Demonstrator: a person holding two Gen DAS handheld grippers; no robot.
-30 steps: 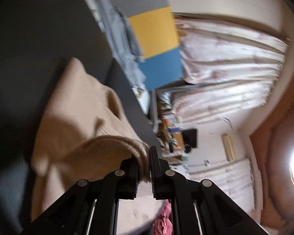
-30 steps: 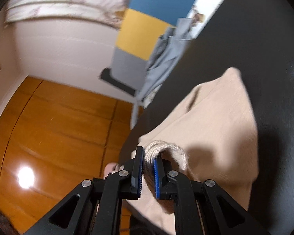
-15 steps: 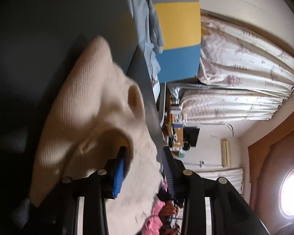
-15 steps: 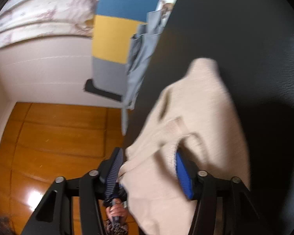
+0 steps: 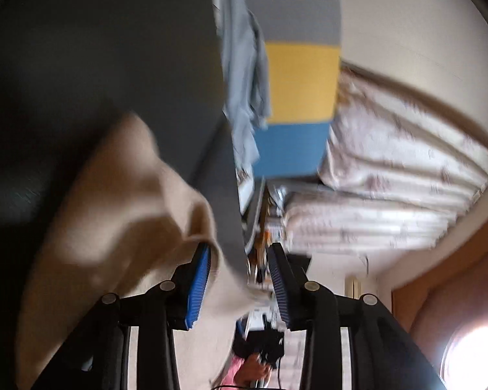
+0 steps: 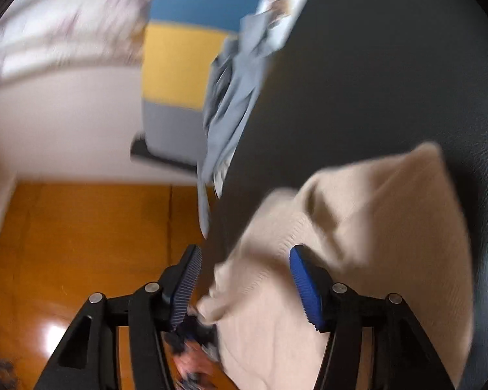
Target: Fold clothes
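Your left claw [image 5: 239, 287] stands with its jaws apart, both blue ribbed pads [image 5: 198, 287] exposed, nothing pinched between them. Your right claw [image 6: 245, 287] is likewise parted, a little wider, pads [image 6: 304, 287] clear of any grip. Both claws point slightly below level and appear rolled to one side. Frames blurred; your hands are not clearly seen.

1. Premises: a lived-in home room, probably a living room or bedroom; frames are blurred.
2. Evidence: glossy orange-brown wooden floor [image 6: 81, 243], pale floral-patterned curtains [image 5: 390, 169], plain white wall [image 6: 65, 123].
3. Further: grey, yellow and blue banded panel [image 5: 301, 81]; black leather-textured tabletop [image 6: 390, 65].
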